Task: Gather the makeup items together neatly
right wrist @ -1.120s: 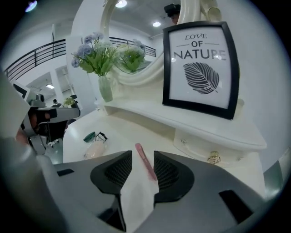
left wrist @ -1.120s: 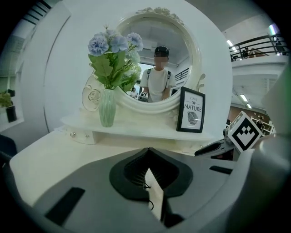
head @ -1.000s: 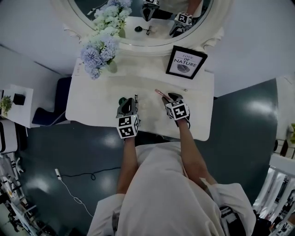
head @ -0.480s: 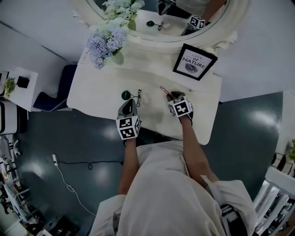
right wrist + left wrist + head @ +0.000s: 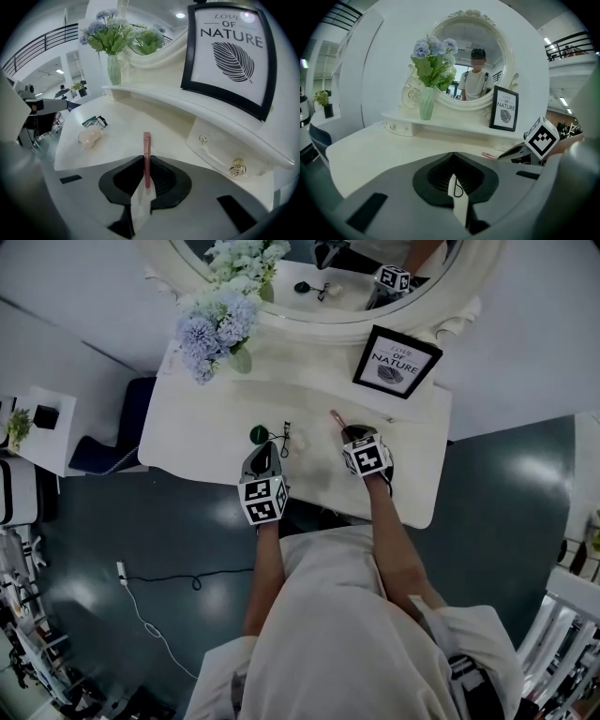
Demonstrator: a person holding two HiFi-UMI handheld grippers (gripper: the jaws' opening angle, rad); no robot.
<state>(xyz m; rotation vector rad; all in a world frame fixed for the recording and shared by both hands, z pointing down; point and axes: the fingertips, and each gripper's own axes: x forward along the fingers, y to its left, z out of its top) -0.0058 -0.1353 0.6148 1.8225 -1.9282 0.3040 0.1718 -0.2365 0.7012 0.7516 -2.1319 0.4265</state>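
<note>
Right gripper (image 5: 146, 158): jaws have just been closing and now pinch the pink stick (image 5: 146, 149) near its lower end. The rest of the stick pokes forward over the table (image 5: 187, 442).

Left gripper (image 5: 453, 154): jaws pressed together, nothing gripped at the tips. A thin dark loop shows in the slit behind them; can't tell what it is. It hovers at the near table edge, just short of the other items.

Items on the tabletop, head view:
- green round item (image 5: 259, 434), just ahead of the left gripper
- eyelash curler (image 5: 285, 430), just beside it
- pale pink sponge (image 5: 302, 442), just beside the curler

Progress, my read: those three already sit as a loose cluster. The pink stick is the outlier, off to the right of them, and it's now in the grip. Left to do: carry the stick over, lay it beside the sponge, then tidy the spacing and alignment. Roughly midway, not more.

Containers:
- No tray, box or pouch for the makeup in any view, so gathering means grouping on the bare table.
- Small drawer (image 5: 225, 150) under the back shelf, gold knob, closed; contents not visible.
- Green glass vase (image 5: 426, 104) on the shelf holds blue and white flowers (image 5: 433, 49).

Behind that: framed print (image 5: 229, 51) leaning on the shelf, then the round mirror (image 5: 487, 42) on the wall.
</note>
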